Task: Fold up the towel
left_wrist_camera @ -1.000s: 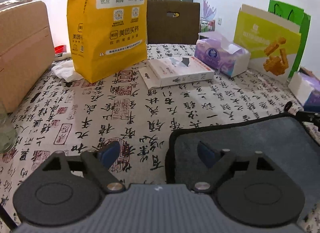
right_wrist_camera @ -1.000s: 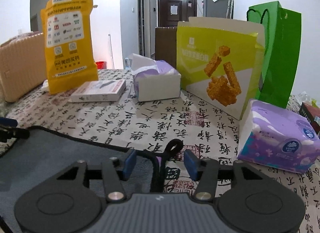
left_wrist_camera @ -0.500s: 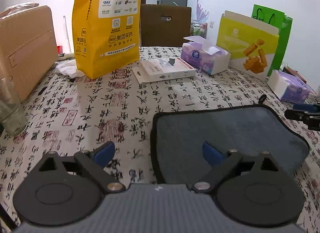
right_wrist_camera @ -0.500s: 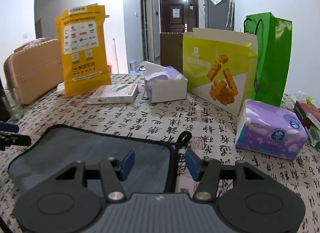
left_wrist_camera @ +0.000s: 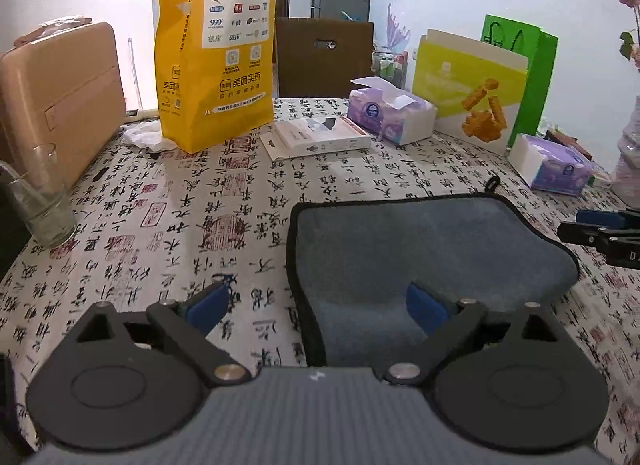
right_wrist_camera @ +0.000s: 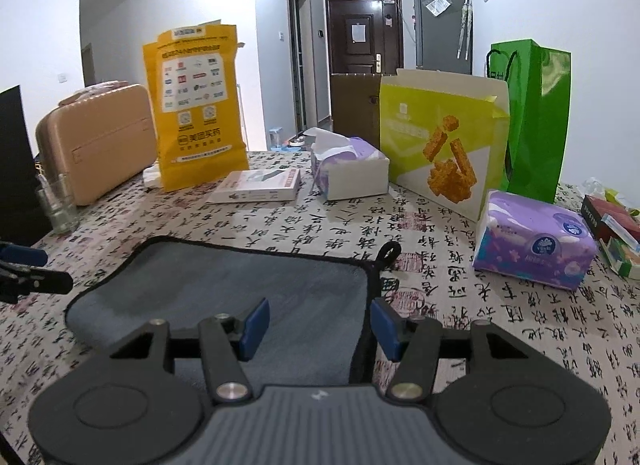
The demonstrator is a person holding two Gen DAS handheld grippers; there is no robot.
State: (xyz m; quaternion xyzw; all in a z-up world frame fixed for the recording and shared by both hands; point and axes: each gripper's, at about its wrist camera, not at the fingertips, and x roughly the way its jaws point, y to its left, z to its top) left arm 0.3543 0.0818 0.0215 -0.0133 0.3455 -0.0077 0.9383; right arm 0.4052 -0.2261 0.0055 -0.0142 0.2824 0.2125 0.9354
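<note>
While both claws hang above the table (left_wrist_camera: 168, 225), neither has hold of anything. Left claw (left_wrist_camera: 318, 305): jaws spread wide; left pad over the printed cloth, right pad over the towel's grey surface; no cloth between the pads as far as the left view shows. Right claw (right_wrist_camera: 318, 323): jaws parted, less wide than the left; left pad above the towel, right pad just past its right hem, over the cloth.

Towel (left_wrist_camera: 424, 249): grey-blue, black binding, lies on the table near the front edge, roughly at the middle of that edge. Near side bulges in a soft rounded fold; far hem runs straight. Hanging loop (right_wrist_camera: 390, 251) sits at the far right corner of the towel, flat on the cloth.

Background, far half of the table:
- yellow bag (left_wrist_camera: 216, 49) upright, toward the far left;
- tan case (left_wrist_camera: 60, 101) at the left edge, glass (left_wrist_camera: 44, 201) just in front of it;
- flat white box (left_wrist_camera: 320, 137) near the middle, open tissue pack (left_wrist_camera: 392, 113) just beside it;
- lime bag (right_wrist_camera: 440, 145) and green bag (right_wrist_camera: 536, 117) toward the far right;
- sealed tissue pack (right_wrist_camera: 532, 245) near the right edge, apart from the towel.
</note>
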